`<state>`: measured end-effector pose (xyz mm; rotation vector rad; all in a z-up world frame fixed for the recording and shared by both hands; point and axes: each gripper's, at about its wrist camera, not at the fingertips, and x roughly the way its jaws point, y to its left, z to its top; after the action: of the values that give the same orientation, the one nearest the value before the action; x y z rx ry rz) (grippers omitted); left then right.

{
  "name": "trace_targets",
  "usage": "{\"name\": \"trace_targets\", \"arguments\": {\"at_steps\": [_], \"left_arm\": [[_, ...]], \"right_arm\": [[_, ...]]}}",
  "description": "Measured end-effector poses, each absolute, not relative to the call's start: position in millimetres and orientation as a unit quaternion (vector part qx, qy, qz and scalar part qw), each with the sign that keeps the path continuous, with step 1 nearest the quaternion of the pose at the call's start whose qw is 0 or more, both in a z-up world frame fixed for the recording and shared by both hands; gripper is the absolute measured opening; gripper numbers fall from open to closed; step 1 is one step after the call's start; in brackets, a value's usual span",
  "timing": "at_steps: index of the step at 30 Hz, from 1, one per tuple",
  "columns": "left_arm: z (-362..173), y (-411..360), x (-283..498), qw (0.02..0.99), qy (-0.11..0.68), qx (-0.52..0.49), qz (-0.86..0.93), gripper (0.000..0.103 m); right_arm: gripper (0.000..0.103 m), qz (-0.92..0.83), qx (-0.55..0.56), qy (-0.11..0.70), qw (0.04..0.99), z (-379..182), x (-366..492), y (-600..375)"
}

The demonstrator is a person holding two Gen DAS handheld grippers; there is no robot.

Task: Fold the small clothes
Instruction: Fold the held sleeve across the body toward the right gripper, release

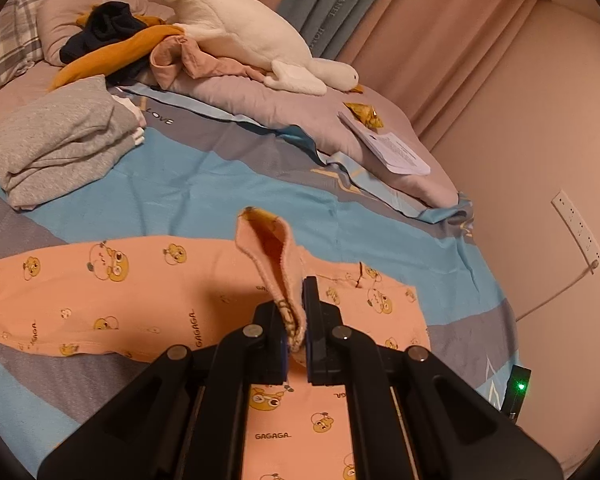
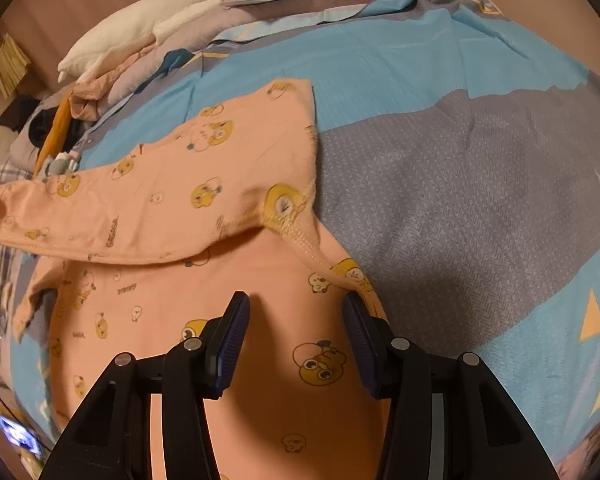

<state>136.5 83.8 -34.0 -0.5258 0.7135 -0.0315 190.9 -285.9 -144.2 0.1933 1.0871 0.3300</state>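
Cuff pinched in left tool; right tool agape.

Your garment lies spread on the bedsheet, its cuff between your left gripper's fingers. Behind it, the folded pile sits left, the plush goose beyond.
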Motion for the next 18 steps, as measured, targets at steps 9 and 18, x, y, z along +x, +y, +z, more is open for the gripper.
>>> {"name": "trace_targets", "arguments": {"at_steps": [9,18], "left_arm": [[-39,96,134,0.906,0.347,-0.241,0.010,0.005],[-59,106,136,0.897,0.372,-0.238,0.034,0.005]], "right_arm": [[0.048,0.163,0.092,0.495,0.849,-128,202,-280],[0.033,0.154,0.081,0.494,0.852,-122,227,-269]]}}
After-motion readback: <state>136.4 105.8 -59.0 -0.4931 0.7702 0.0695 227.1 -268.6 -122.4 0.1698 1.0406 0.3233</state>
